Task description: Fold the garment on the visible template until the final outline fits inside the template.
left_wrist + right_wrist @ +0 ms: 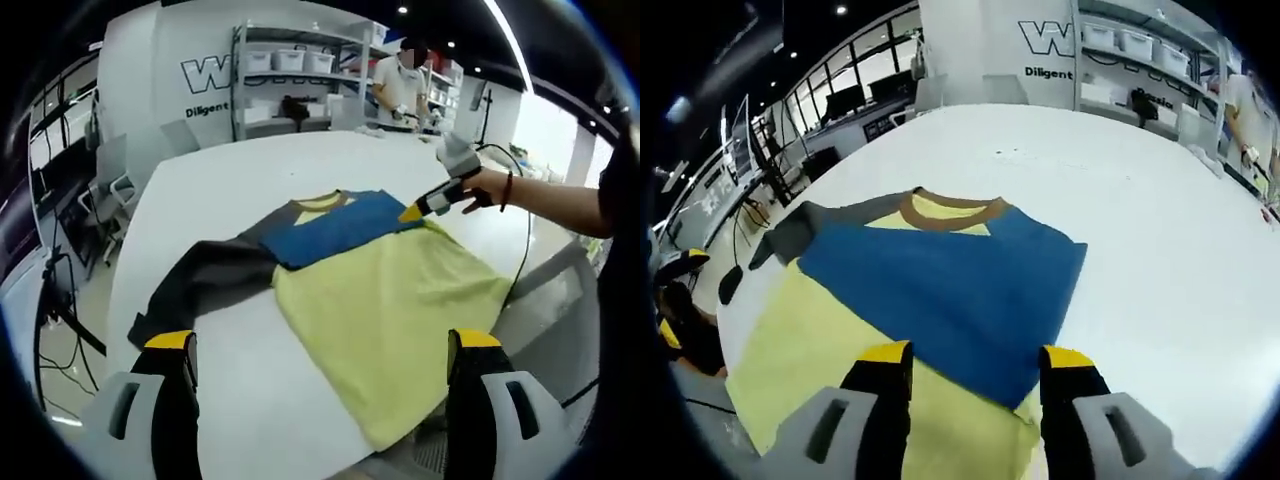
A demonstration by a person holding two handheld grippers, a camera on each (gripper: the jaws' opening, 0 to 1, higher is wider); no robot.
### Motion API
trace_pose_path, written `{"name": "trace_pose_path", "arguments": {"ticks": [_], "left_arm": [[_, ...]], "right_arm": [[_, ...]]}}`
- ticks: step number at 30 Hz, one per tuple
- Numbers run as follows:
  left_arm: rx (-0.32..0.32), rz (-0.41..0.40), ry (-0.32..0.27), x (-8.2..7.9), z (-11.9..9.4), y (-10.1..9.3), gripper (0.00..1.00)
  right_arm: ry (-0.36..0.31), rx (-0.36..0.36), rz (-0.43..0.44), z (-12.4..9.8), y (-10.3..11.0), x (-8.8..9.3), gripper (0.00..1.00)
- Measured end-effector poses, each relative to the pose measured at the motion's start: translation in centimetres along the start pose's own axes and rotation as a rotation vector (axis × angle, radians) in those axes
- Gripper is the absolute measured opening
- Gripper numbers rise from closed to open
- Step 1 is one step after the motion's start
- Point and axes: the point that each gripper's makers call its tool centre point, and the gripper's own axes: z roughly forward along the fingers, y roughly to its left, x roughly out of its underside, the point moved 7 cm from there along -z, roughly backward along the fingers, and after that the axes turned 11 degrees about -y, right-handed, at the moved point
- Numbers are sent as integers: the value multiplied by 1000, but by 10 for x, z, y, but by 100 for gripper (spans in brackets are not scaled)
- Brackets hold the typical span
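Note:
A garment lies flat on the white table [260,160]: yellow body [390,300], blue chest panel [335,228], brown collar [320,203] and a dark grey sleeve [205,280] stretched out to the left. My left gripper [322,345] is open above the near table edge, short of the yellow hem. A hand holds my right gripper [425,207] at the garment's right edge. In the right gripper view, the right gripper [975,356] is open over the near corner of the blue panel [950,290]. The yellow cloth [810,340] and the collar [945,208] lie ahead.
Metal shelves with white boxes [290,75] and a standing person [405,80] are beyond the far end of the table. Chairs [110,195] stand off its left side. A black cable [525,250] hangs at the right edge. Bare tabletop [1160,200] stretches right of the garment.

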Motion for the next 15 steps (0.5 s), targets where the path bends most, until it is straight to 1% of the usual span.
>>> {"name": "trace_pose_path", "arguments": {"ticks": [3,6,9,10,11,13,15], "left_arm": [[-5,1,5,1,-1,1,99],[-5,-1,9,2,0,2,99],[-2,0,11,2,1,2,99],[-1,1,11,2,1,2,99],[1,5,11,2,2,1,99],[1,6,15,2,2,2,99],[1,7,16,2,2,2,99]], "right_arm": [[6,14,17,-2,-8,5,47],[15,37,23,-5,-15,10,43],[38,58,21,-7,-20,16,33],[49,60,19,-8,-21,18,28],[56,79,26,-9,-24,21,24],[58,82,19,-10,-25,23,15],[60,94,26,-11,-27,25,12]]}}
